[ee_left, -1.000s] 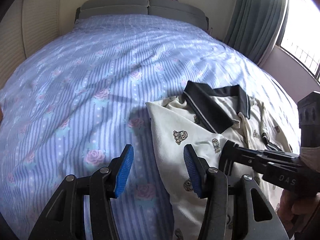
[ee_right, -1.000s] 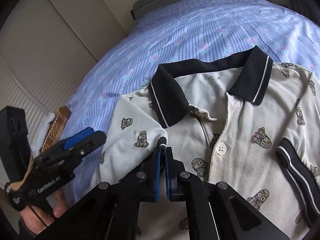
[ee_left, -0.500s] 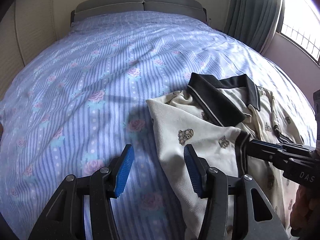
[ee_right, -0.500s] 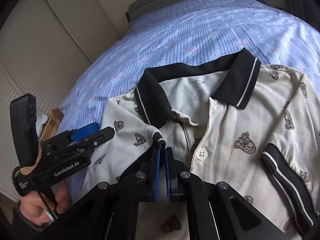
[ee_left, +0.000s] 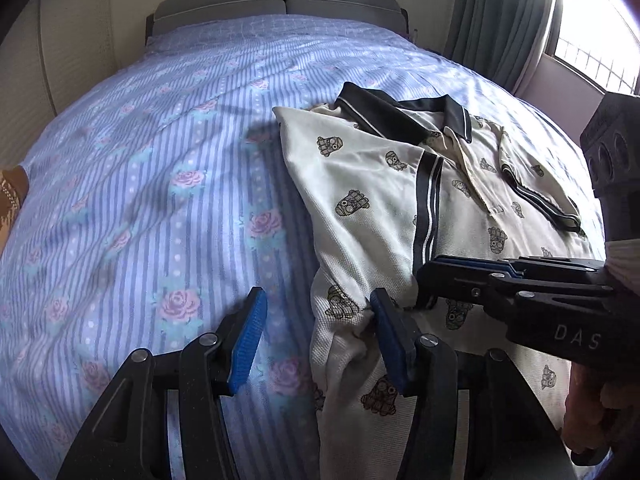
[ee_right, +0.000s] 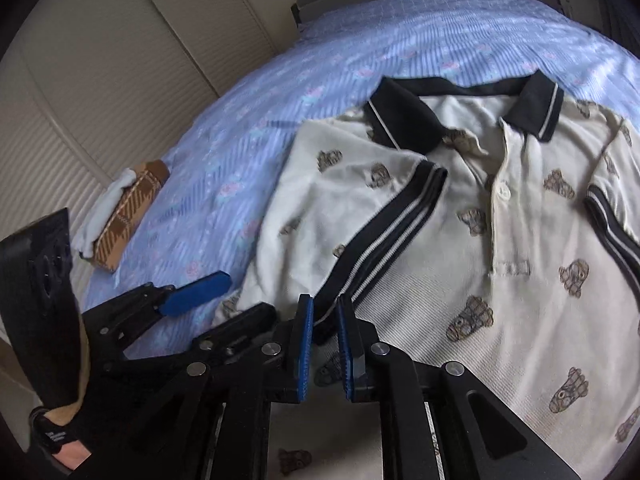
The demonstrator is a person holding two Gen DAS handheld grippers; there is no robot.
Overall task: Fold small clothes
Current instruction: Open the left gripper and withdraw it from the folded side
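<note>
I am working over a cream polo shirt (ee_right: 500,280) printed with little bears, and it is lying face up on the bed (ee_left: 160,168), on a blue striped sheet with pink roses, its black collar (ee_right: 408,120) pointing toward the grey headboard (ee_left: 280,0). The shirt's sleeve (ee_right: 360,208) on my left side is lying folded inward across the chest, with its black, white-striped cuff (ee_right: 384,240) running diagonally down toward my right gripper (ee_right: 322,354). My right gripper's blue pads are standing slightly apart, a narrow gap between them, and the end of that cuff is sitting in the gap; I cannot tell whether the pads are still pinching it. My left gripper (ee_left: 316,344) is gaping wide, holding nothing, one blue pad hovering over bare sheet and the other pressing against the rumpled side edge of the shirt. In the right wrist view my left gripper (ee_right: 192,300) is showing just beside the shirt's edge. A brown plaid bundle with white cloth (ee_right: 124,216) is lying near the bed's side, well apart from the shirt.
</note>
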